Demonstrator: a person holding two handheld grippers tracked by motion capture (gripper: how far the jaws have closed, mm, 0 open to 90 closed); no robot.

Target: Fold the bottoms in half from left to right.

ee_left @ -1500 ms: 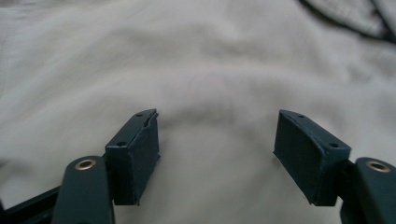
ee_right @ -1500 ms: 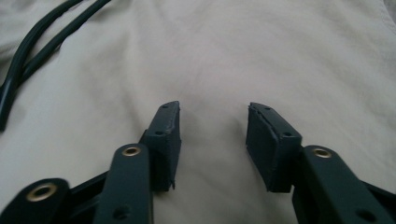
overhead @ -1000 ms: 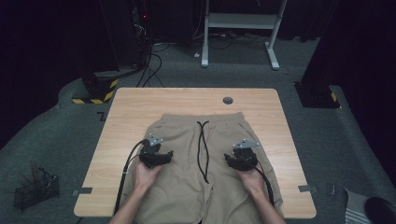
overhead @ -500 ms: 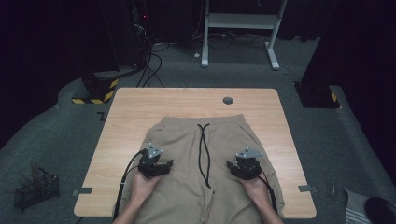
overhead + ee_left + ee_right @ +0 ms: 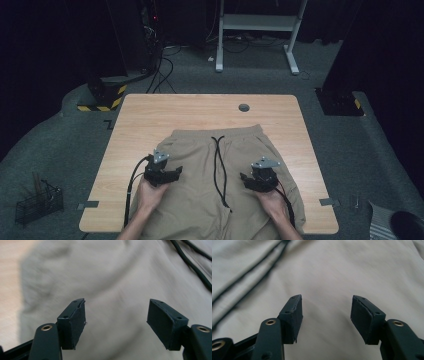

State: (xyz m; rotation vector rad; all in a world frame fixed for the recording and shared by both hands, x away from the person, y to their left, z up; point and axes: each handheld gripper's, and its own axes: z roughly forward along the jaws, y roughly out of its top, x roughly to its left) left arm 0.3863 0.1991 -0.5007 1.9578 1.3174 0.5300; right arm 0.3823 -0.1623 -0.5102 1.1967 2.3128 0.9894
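Wooden table bears unlabelled tan shorts; 2 hand-held grippers, left and right, gape wide.

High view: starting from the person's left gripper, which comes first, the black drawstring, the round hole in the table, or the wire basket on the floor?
From the left gripper:
1. Black drawstring, just right, on the shorts.
2. Round hole, far table edge.
3. Wire basket, floor, far left.

A light wooden table with rounded corners carries a pair of tan shorts spread flat on it. The shorts cover the table's near middle part, waistband toward the far edge. A black drawstring runs down the shorts' middle. A small dark round hole sits beyond the waistband, near the far edge.
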